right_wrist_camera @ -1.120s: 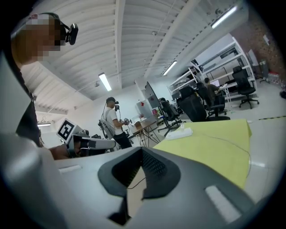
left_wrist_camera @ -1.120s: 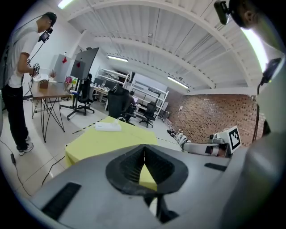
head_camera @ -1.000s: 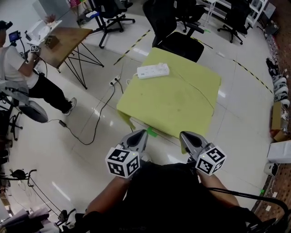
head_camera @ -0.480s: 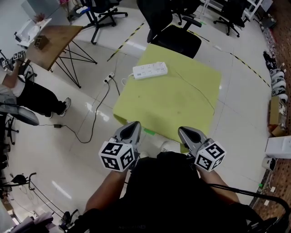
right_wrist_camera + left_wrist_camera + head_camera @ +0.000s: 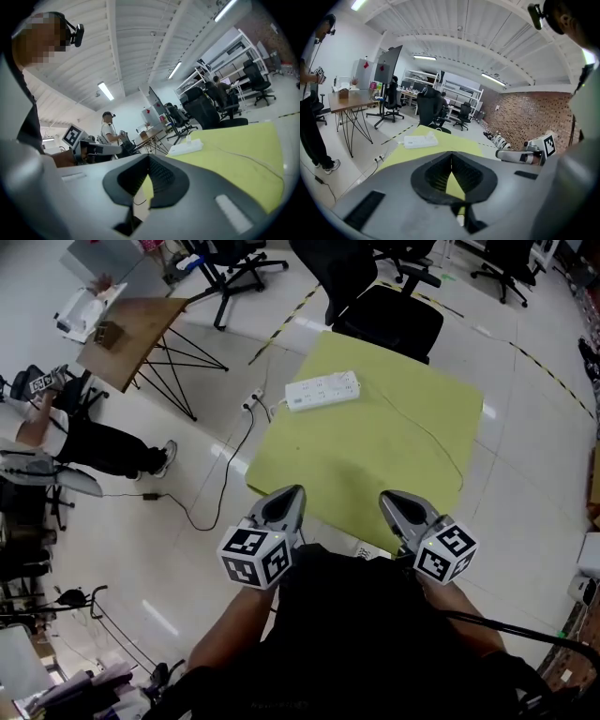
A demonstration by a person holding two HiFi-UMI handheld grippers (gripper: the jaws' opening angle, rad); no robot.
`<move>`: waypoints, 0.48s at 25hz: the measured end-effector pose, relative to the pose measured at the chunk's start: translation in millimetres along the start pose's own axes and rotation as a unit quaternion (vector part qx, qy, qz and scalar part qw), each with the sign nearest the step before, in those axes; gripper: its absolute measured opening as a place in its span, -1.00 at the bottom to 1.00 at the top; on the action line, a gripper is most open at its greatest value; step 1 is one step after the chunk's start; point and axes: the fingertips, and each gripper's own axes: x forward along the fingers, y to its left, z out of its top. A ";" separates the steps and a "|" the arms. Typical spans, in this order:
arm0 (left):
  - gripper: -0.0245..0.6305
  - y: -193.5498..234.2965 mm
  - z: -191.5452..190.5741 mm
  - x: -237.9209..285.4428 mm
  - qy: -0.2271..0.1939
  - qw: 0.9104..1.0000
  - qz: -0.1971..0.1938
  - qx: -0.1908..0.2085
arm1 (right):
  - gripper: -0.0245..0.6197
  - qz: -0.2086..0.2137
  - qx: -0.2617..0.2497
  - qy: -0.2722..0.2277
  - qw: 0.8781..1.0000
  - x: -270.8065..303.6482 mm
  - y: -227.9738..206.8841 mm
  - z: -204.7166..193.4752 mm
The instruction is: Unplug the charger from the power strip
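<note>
A white power strip [image 5: 323,390] lies near the far left corner of the yellow-green table [image 5: 375,456]. A thin cable runs from it across the tabletop to the right. In the right gripper view a small white charger plug [image 5: 190,136] stands on the power strip [image 5: 185,147]. My left gripper [image 5: 293,490] and right gripper [image 5: 387,496] hover side by side at the table's near edge, far short of the strip. Both are shut with nothing between the jaws. The left gripper view shows the power strip [image 5: 421,140] well beyond the closed left gripper [image 5: 451,153].
A black office chair [image 5: 389,320] stands behind the table. To the left are a wooden desk [image 5: 131,329] on wire legs and a seated person [image 5: 84,437]. A floor socket [image 5: 253,401] and a black cable [image 5: 220,474] lie on the white floor left of the table.
Both grippers have moved forward together, from short of the table to its near edge. The jaws stayed shut and empty. The power strip has not moved on the table.
</note>
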 end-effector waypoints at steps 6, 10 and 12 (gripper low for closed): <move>-0.90 -14.0 0.8 22.7 0.033 0.999 -0.007 0.011 | -0.91 0.000 0.025 -0.004 1.000 -1.5 -25.5 1.3; -0.90 -11.4 6.0 35.5 0.041 0.999 -0.018 0.020 | -0.91 -0.015 0.040 -0.004 0.999 7.2 -41.6 -0.2; -0.90 -3.3 5.7 40.4 0.046 0.998 -0.023 0.019 | -0.91 -0.020 0.042 0.000 0.999 12.6 -41.6 -3.2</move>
